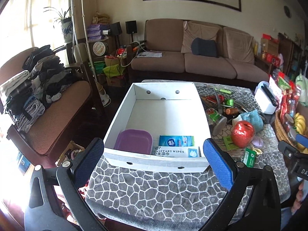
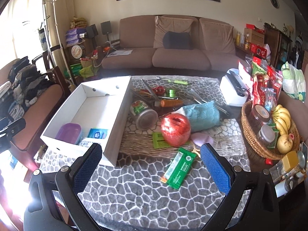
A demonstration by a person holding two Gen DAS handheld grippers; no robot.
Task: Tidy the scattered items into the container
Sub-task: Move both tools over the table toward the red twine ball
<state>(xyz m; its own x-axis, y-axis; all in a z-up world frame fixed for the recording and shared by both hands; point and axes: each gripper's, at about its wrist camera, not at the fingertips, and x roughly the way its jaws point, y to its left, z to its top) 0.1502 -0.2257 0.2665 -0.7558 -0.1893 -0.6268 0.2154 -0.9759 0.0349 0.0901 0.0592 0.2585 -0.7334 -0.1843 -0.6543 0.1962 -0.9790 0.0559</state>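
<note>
A white cardboard box (image 1: 123, 107) (image 2: 119, 115) sits on the grey patterned table cover. It holds a purple lidded tub (image 1: 133, 141) (image 2: 69, 132), a blue wipes pack (image 1: 176, 140) (image 2: 98, 133) and a white sanitary wipes pack (image 1: 176, 151). My left gripper (image 1: 153, 159) is open and empty, in front of the box's near wall. My right gripper (image 2: 151, 163) is open and empty, over a green packet (image 2: 178, 170). Scattered beyond: a red twine ball (image 2: 175, 130) (image 1: 243, 133), a jar on its side (image 2: 143, 113), a teal cloth (image 2: 202, 115), another green packet (image 2: 159, 140).
A wicker basket (image 2: 248, 130) with bananas and jars stands at the right. A white device (image 2: 233, 90) and snack bags sit behind it. Tools, a green knife (image 2: 178, 81) and an orange-handled item (image 2: 171, 102) lie at the table's back. An armchair with clothes (image 1: 38, 88) is left.
</note>
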